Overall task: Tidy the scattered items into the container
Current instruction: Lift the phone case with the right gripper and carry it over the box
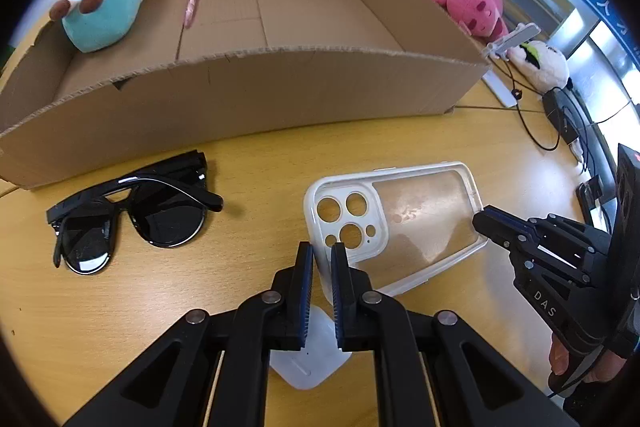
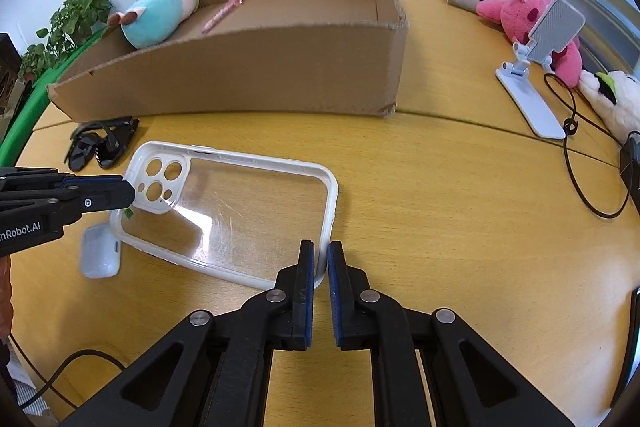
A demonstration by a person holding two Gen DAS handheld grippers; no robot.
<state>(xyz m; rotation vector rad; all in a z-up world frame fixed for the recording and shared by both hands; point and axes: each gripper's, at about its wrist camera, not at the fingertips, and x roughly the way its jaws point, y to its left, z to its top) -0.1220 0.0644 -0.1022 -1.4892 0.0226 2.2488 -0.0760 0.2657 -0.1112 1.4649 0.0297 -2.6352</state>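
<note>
Now both tools, the left tool and right tool, are clamped on opposite ends of the phone case, so lifting it level into the cardboard box seems next.

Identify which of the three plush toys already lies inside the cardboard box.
The teal and pink plush toy lies inside the cardboard box; the bright pink plush and the white plush lie outside on the table.

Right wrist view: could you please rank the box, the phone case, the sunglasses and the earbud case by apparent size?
1. Box
2. Phone case
3. Sunglasses and earbud case: alike, so unranked; distances differ.
</note>
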